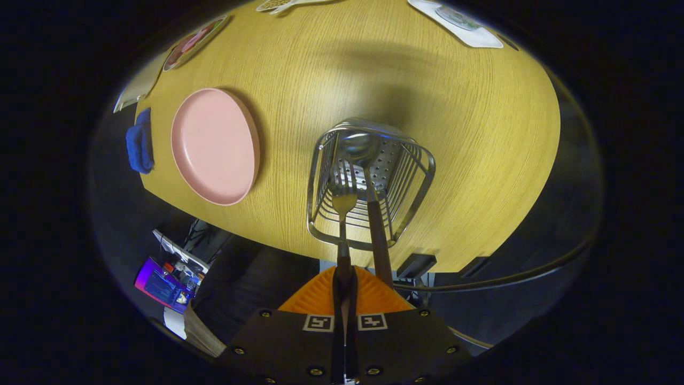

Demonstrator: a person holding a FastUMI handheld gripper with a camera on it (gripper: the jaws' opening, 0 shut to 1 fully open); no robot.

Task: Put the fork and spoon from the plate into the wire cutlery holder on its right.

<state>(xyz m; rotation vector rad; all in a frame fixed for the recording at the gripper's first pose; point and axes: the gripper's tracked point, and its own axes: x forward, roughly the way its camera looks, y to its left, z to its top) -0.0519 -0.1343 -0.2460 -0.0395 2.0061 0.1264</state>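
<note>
Above the wire holder the gripper has its two fingers pressed together on the dark handle of the fork. The fork's prongs reach down into the holder. The spoon already stands inside the holder, just beside the fork, its handle leaning over the rim. Left of the holder, well apart, the pink plate lies bare on the wooden table.

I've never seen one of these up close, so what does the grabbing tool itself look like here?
The tongs are two slim, ribbed, wedge-shaped fingers set side by side, mounted on a dark flat body. That body carries two small square black-and-white markers and a row of brass-coloured screws along its edges.
</note>
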